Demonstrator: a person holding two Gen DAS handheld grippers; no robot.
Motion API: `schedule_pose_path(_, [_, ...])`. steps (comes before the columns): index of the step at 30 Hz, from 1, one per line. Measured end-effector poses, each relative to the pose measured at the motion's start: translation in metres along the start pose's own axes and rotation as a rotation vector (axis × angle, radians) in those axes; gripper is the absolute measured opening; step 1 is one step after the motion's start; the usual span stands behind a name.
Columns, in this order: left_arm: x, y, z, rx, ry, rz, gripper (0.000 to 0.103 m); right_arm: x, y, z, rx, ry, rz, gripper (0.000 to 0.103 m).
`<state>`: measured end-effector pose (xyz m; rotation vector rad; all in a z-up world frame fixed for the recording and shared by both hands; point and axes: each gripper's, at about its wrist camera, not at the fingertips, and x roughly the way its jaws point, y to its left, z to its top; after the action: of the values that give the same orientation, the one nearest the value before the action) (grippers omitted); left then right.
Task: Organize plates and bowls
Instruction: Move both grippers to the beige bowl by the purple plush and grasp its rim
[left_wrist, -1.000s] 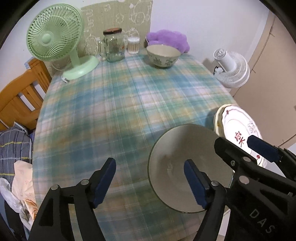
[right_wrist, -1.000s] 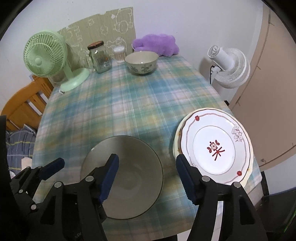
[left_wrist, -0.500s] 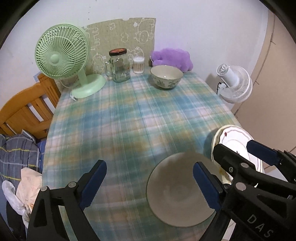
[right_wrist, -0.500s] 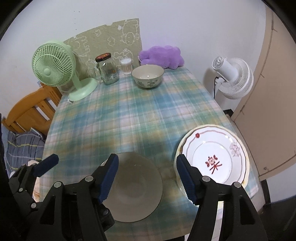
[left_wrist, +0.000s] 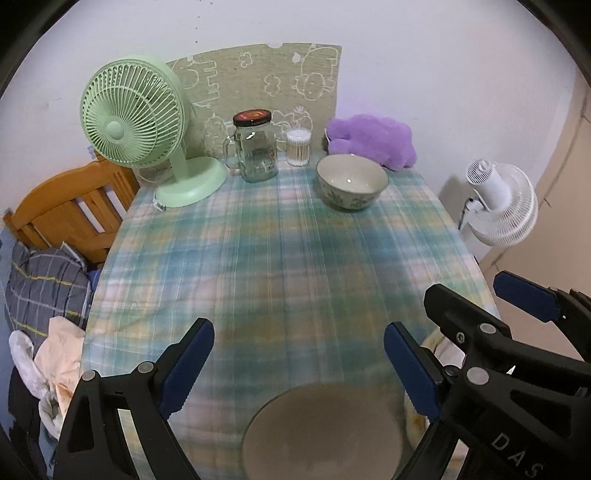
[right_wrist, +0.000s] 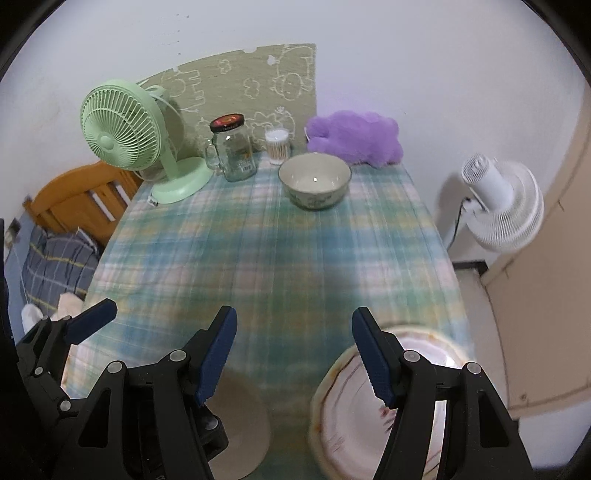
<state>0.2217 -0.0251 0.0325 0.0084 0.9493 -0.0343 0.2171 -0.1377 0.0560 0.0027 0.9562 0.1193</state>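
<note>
Both grippers have pulled back and risen since the earlier frames, so the grey bowl (left_wrist: 325, 432) that sat between the left gripper's pads now lies low at 6 o'clock in the left wrist view, clear of the fingers and resting on the plaid tablecloth (left_wrist: 280, 258). Its jaws widened over that time; the left gripper (left_wrist: 295, 363) now stands apart with nothing between the pads. From the right wrist, the right gripper (right_wrist: 293, 356) is likewise spread and empty, hanging over the cloth, with the stacked plates (right_wrist: 351, 413) at about 5 o'clock, partly behind its right finger, and the grey bowl's rim at 7 o'clock. A patterned bowl (left_wrist: 352, 181) waits well apart at 12 o'clock, near the purple plush (left_wrist: 371, 142), the glass jar (left_wrist: 256, 147) and the green fan (left_wrist: 133, 118). My reading is that the grey bowl has been set down and released beside the plates, and the far patterned bowl is probably the next piece to bring over, a long reach across the table
</note>
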Motion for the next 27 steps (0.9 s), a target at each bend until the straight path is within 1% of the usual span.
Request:
schedule_pose_path(6, [0.015,-0.023,0.024,-0.047,-0.014,0.05,0.094,0.014,-0.027,0.028,-0.057,-0.012,0.03,0.068])
schedule_pose_path(9, [0.023,-0.034,0.036,-0.086,-0.028,0.067,0.09,0.024,-0.039,0.042,-0.079,-0.019,0.064,0.068])
schedule_pose_path(11, [0.029,-0.039,0.042,-0.099,-0.034,0.088,0.089,0.03,-0.045,0.05,-0.089,-0.023,0.078,0.069])
schedule_pose_path(14, [0.039,-0.046,0.054,-0.121,-0.027,0.111,0.088,0.043,-0.053,0.063,-0.112,-0.025,0.093,0.074])
schedule_pose_path(20, [0.057,-0.052,0.083,-0.155,-0.02,0.167,0.088,0.067,-0.067,0.094,-0.091,-0.028,0.14,0.078])
schedule_pose_path(22, [0.065,-0.052,0.095,-0.165,-0.012,0.166,0.088,0.073,-0.071,0.105,-0.076,-0.033,0.149,0.079])
schedule_pose_path(26, [0.08,-0.053,0.117,-0.156,-0.032,0.183,0.087,0.088,-0.076,0.125,-0.057,-0.054,0.138,0.079])
schedule_pose_path(27, [0.083,-0.053,0.121,-0.153,-0.037,0.188,0.085,0.094,-0.078,0.131,-0.045,-0.056,0.135,0.079])
